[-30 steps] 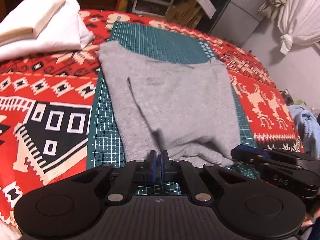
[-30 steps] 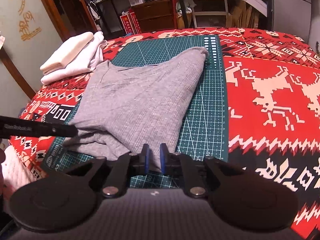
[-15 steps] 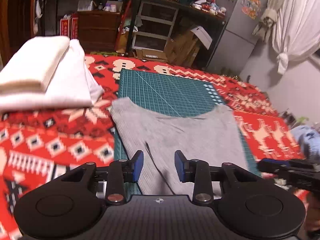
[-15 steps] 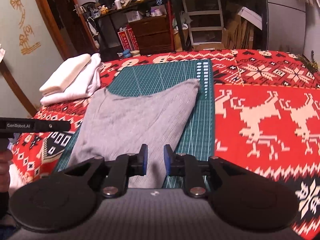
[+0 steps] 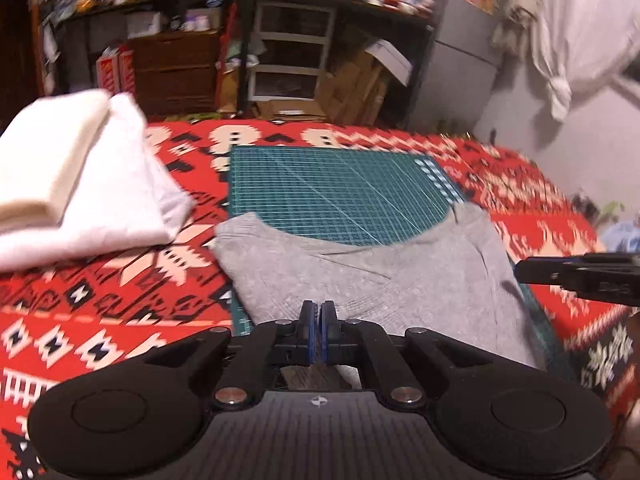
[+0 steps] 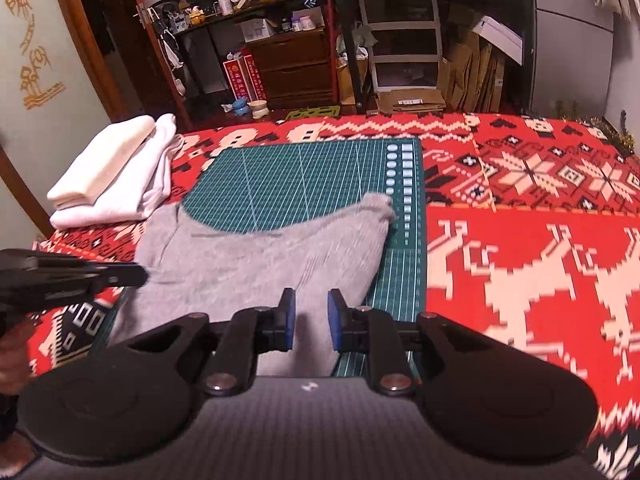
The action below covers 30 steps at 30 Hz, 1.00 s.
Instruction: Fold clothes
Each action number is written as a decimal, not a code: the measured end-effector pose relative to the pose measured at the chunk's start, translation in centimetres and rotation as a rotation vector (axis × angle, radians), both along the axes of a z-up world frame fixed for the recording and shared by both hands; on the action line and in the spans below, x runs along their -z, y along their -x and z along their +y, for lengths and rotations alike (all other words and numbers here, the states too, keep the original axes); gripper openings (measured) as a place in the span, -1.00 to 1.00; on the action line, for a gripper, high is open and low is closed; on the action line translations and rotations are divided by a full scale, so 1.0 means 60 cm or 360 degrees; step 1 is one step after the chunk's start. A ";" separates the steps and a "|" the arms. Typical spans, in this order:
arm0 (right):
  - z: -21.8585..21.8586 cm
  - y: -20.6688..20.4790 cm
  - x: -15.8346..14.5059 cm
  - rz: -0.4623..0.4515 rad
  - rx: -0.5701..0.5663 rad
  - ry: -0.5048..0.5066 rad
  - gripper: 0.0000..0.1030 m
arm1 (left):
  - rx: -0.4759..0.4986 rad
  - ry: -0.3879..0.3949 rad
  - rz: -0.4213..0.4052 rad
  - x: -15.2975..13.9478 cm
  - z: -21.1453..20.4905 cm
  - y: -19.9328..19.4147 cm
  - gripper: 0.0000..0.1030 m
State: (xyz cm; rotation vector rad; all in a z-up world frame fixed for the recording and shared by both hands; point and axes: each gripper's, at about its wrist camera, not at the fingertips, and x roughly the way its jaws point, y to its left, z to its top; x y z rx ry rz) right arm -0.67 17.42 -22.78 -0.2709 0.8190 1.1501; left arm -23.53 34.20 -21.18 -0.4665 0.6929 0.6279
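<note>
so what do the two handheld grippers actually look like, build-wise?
Both alike: the left gripper and right gripper are matte black plastic with blue finger pads, silver pivot screws, round discs on either side and a ribbed housing with a small white mark. No cables visible. White lettering on the side, too blurred to read.

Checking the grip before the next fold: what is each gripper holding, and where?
The left gripper looks shut at the near edge of the grey garment, though the pinch itself is unclear. The right gripper is open over the garment, holding nothing.
</note>
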 end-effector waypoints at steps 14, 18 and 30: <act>0.116 -0.119 0.045 -0.0021 0.0164 0.0068 -0.70 | -0.0032 0.0125 0.0012 0.020 0.023 -0.002 -0.94; 0.102 -0.137 0.036 0.0045 0.0212 0.0019 -0.70 | -0.0046 0.0154 -0.0006 0.021 0.028 -0.001 -0.94; 0.009 -0.002 -0.007 0.0104 -0.0098 -0.0018 -0.61 | -0.0099 0.0104 -0.0013 0.001 0.011 0.015 -0.39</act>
